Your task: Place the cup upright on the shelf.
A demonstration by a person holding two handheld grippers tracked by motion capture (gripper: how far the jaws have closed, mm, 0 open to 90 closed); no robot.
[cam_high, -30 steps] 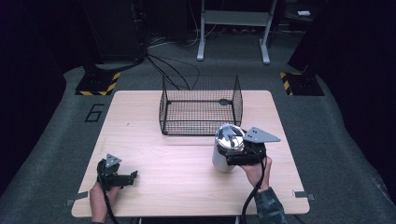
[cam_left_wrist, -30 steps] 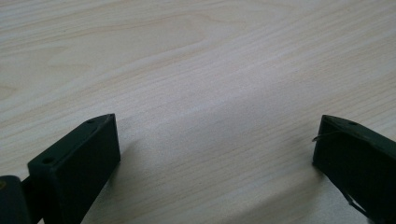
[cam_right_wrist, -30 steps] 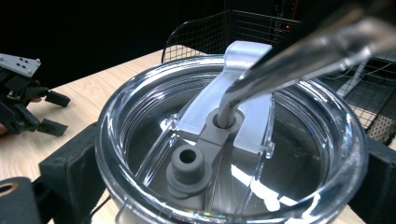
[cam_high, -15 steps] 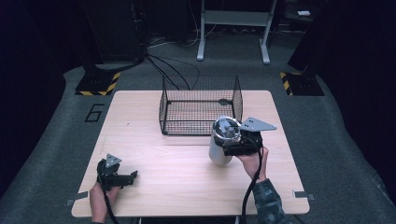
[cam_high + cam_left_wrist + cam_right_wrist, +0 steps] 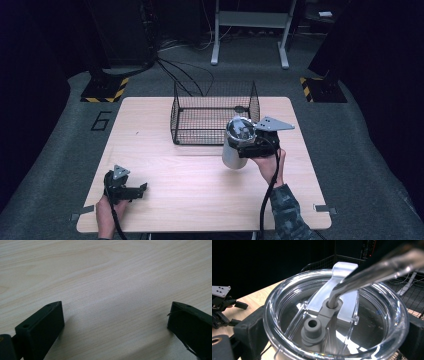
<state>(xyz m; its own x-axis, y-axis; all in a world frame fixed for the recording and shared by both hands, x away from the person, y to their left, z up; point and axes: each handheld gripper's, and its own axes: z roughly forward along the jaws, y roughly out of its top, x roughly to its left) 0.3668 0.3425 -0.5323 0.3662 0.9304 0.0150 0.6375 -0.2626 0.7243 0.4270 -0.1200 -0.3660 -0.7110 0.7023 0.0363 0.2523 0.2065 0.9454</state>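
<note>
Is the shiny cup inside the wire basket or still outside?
Outside. The right gripper holds the cup clamped between its jaws, lifted in front of the wire basket's near wall, leaning a little. The lid is on.

Pale wood-grain tabletop, smooth and matt. Thin black wire mesh basket. Brushed-metal tumbler under glossy clear plastic lid, shiny metal straw. Matt black plastic left gripper.

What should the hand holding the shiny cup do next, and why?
Probably carry the cup a little farther forward and over the wire basket. The right gripper is shut on the cup, holding it just in front of the basket, and the basket looks empty.
</note>
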